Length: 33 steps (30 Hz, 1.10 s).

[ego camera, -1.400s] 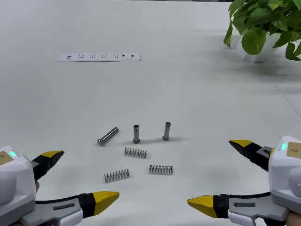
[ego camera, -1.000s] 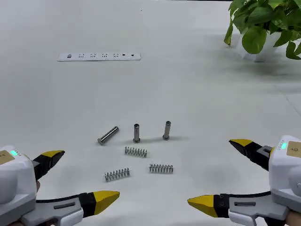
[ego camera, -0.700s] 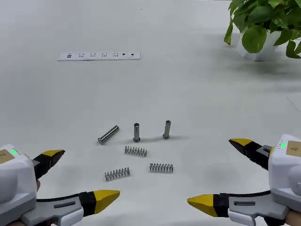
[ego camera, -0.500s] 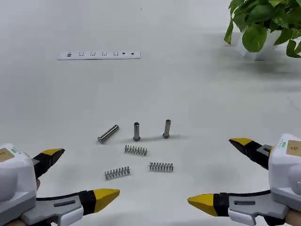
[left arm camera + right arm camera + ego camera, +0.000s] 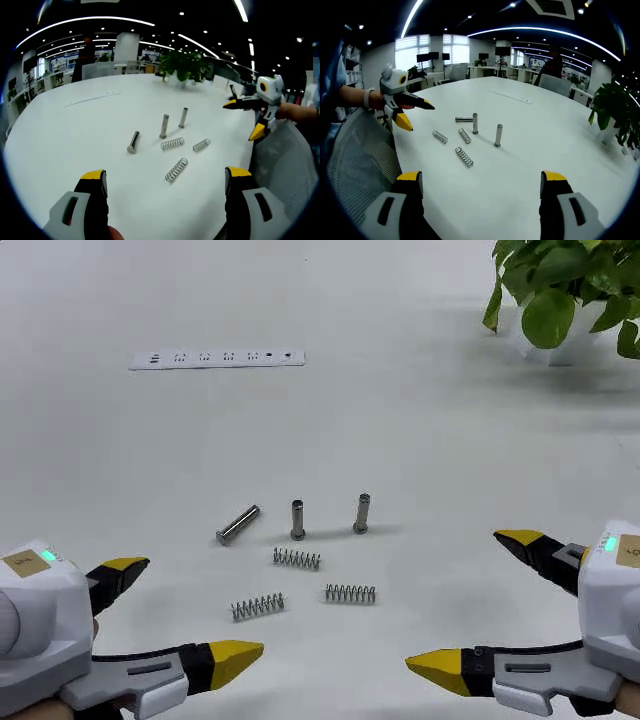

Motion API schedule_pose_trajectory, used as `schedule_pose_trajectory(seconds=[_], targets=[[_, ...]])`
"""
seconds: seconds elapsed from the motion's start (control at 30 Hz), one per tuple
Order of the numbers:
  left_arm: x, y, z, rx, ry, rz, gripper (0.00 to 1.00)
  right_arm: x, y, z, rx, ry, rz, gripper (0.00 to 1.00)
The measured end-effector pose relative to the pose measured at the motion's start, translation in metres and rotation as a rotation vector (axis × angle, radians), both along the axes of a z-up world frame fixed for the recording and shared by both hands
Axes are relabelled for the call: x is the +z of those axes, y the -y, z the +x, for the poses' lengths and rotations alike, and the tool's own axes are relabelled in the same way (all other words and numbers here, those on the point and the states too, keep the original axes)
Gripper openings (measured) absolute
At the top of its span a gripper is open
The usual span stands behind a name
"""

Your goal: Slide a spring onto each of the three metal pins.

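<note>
My left gripper (image 5: 195, 606) and right gripper (image 5: 460, 598), jaws spread and empty, flanked the springs (image 5: 297, 558) at 7 and 5 o'clock, pins (image 5: 297, 520) at 12. No spring was fitted; I judged a spring pickup came next.

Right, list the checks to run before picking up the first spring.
1. Left hand-held gripper open, empty: ok.
2. Right hand-held gripper open, empty: ok.
3. Left spring, middle spring, right spring loose on table, apart: ok.
4. Middle pin, right pin upright: ok.
5. Left pin upright: not ok, lying on its side.
6. Pins bare of springs: ok.
</note>
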<state>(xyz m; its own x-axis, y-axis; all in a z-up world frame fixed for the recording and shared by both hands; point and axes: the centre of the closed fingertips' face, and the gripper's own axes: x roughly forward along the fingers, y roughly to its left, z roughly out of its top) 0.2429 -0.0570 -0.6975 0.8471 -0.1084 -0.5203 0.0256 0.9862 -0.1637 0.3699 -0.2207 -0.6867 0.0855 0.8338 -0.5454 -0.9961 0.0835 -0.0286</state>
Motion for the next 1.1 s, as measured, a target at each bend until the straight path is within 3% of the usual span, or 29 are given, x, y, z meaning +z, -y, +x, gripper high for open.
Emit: schedule_pose_trajectory(seconds=[0.5,0.6,0.97,1.1], targets=[[-0.006,0.004,0.013,-0.086,-0.066,0.025,0.97,0.0,-0.006,-0.005,0.019,-0.009,0.01,0.99],[-0.008,-0.006,0.017,-0.108,-0.085,0.045,0.95,-0.001,-0.006,-0.006,0.025,-0.011,0.008,0.99],[-0.001,-0.023,0.039,-0.138,-0.093,0.085,0.84,0.0,-0.007,-0.006,0.028,-0.014,0.016,0.99],[-0.001,-0.025,0.044,-0.144,-0.106,0.07,0.82,0.0,-0.007,-0.007,0.029,-0.017,0.016,0.99]])
